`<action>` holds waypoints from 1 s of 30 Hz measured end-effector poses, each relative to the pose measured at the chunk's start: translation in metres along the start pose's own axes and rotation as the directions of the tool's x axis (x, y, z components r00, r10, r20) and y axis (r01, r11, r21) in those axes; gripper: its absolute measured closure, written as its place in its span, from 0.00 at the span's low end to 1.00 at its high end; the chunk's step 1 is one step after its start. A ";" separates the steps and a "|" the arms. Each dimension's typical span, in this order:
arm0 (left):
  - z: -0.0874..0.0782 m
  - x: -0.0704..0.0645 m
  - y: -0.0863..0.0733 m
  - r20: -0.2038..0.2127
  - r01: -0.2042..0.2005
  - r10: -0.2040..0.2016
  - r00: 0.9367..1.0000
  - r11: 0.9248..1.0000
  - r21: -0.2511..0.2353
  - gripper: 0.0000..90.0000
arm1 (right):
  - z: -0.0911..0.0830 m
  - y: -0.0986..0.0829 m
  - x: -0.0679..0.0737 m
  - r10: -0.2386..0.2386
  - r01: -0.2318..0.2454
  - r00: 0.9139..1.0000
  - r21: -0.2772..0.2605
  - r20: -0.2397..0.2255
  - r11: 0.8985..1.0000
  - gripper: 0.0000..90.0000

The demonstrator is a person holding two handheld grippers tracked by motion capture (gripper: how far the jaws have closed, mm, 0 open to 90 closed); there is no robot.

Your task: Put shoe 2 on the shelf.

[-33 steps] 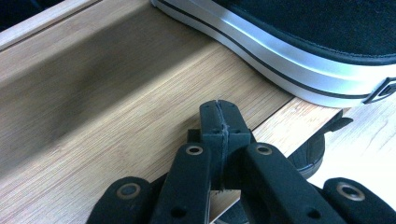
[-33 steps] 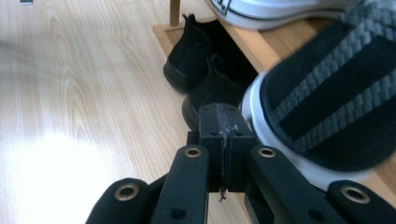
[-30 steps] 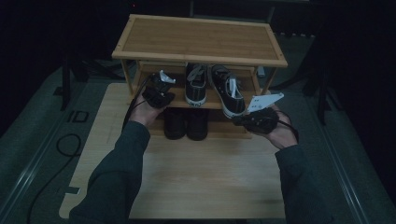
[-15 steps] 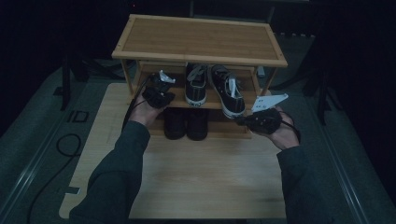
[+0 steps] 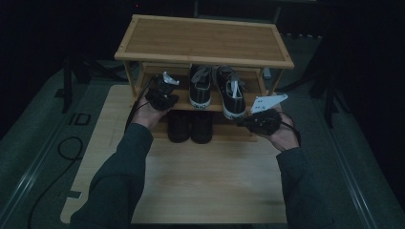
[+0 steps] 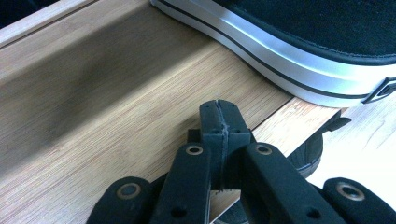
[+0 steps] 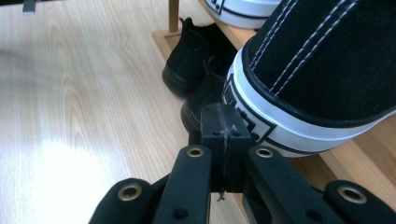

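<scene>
High view: we see a three-tier bamboo shoe rack [image 5: 205,40] standing on a pale wooden worktop [image 5: 191,176]. On its middle shelf [image 5: 153,102] sits a pair of black canvas sneakers with white rubber soles [image 5: 217,88], heels toward us; the right shoe juts over the shelf's front edge. Below them, at worktop level, stands a pair of plain black ankle shoes [image 5: 190,126].

Our left tool [image 5: 162,93] hangs over the left end of the middle shelf, just beside the left sneaker. In the left gripper view its jaws are pressed together with nothing between them, above the bamboo board, with the white sole and its black stripe [image 6: 299,60] close by.

Our right tool [image 5: 260,119] sits at the heel of the right sneaker. In the right gripper view its jaws are likewise closed and empty, their tip just in front of the heel [image 7: 299,88]. A black-and-white heel patch [image 7: 245,119] is there, but we cannot read its writing.
</scene>
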State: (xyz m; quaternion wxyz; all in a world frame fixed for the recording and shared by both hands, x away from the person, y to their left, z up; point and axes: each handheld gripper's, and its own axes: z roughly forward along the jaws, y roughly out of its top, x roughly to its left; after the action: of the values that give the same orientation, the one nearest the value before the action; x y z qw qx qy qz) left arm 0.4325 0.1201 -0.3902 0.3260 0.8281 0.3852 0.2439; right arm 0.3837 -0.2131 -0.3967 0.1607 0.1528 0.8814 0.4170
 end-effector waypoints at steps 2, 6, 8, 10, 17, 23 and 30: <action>0.000 0.000 0.000 0.000 0.000 0.000 1.000 1.000 0.000 1.00 | 0.000 0.002 0.000 0.007 -0.007 1.000 -0.006 0.002 1.000 1.00; 0.000 -0.001 0.000 -0.003 0.000 0.000 1.000 1.000 -0.001 1.00 | 0.002 0.004 -0.003 0.023 -0.022 0.999 -0.015 0.031 1.000 1.00; 0.000 -0.001 0.000 -0.004 -0.003 0.003 1.000 1.000 0.000 1.00 | 0.002 0.006 -0.003 0.020 -0.019 0.999 -0.022 0.043 1.000 1.00; 0.000 -0.001 0.000 -0.004 -0.003 0.003 1.000 1.000 0.000 1.00 | 0.003 0.007 -0.003 0.019 -0.018 0.998 -0.019 0.053 1.000 1.00; 0.000 -0.001 0.000 -0.003 -0.002 0.002 1.000 1.000 -0.002 1.00 | 0.009 0.013 -0.004 0.019 -0.018 0.999 -0.025 0.047 1.000 1.00; 0.000 0.000 0.000 -0.004 -0.002 0.002 1.000 1.000 -0.001 1.00 | 0.013 0.016 -0.004 0.019 -0.018 0.999 -0.026 0.039 1.000 1.00; 0.000 0.000 0.000 -0.003 0.000 0.000 1.000 1.000 -0.002 1.00 | 0.018 0.014 -0.003 0.020 -0.020 0.999 -0.015 0.049 1.000 1.00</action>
State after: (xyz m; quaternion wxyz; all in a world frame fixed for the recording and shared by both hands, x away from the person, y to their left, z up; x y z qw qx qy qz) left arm 0.4322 0.1199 -0.3903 0.3262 0.8275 0.3854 0.2453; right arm 0.3956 -0.1938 -0.3958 0.1794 0.1707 0.8726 0.4210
